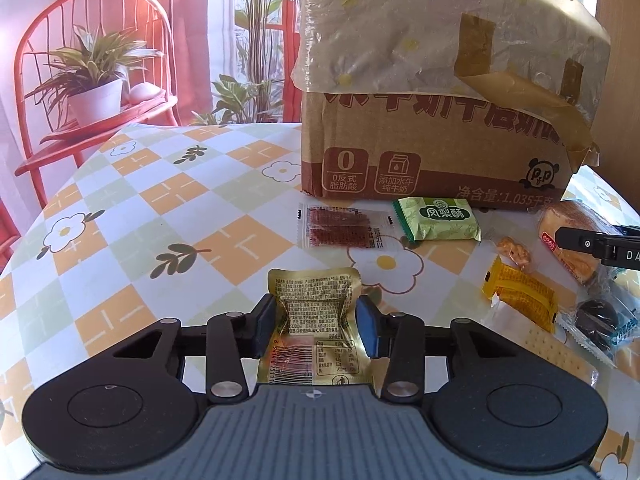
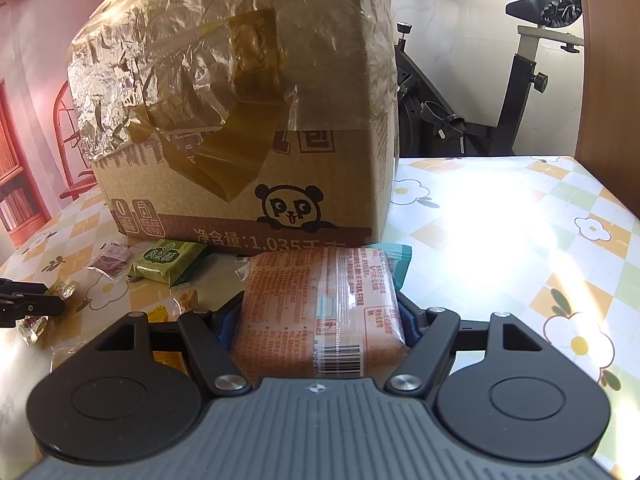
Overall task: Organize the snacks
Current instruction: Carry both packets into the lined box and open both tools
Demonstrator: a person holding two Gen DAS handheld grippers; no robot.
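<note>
My left gripper (image 1: 316, 320) is shut on a gold foil snack packet (image 1: 314, 304), which crumples between the fingers just above the tablecloth. My right gripper (image 2: 320, 312) is shut on an orange wrapped bread pack (image 2: 320, 300) close in front of the taped cardboard box (image 2: 248, 120). The box (image 1: 432, 80) stands at the back of the table. Loose snacks lie before it: a red clear packet (image 1: 340, 227), a green pastry pack (image 1: 438, 218), a yellow pack (image 1: 520, 296), a dark cookie pack (image 1: 598, 320). The right gripper's tip and bread show at the left wrist view's right edge (image 1: 572, 240).
The table has a checked flower tablecloth (image 1: 160, 208). A red chair with a potted plant (image 1: 96, 92) stands behind on the left. An exercise bike (image 2: 480, 92) stands behind on the right. A cracker pack (image 1: 548, 344) lies near the left gripper's right side.
</note>
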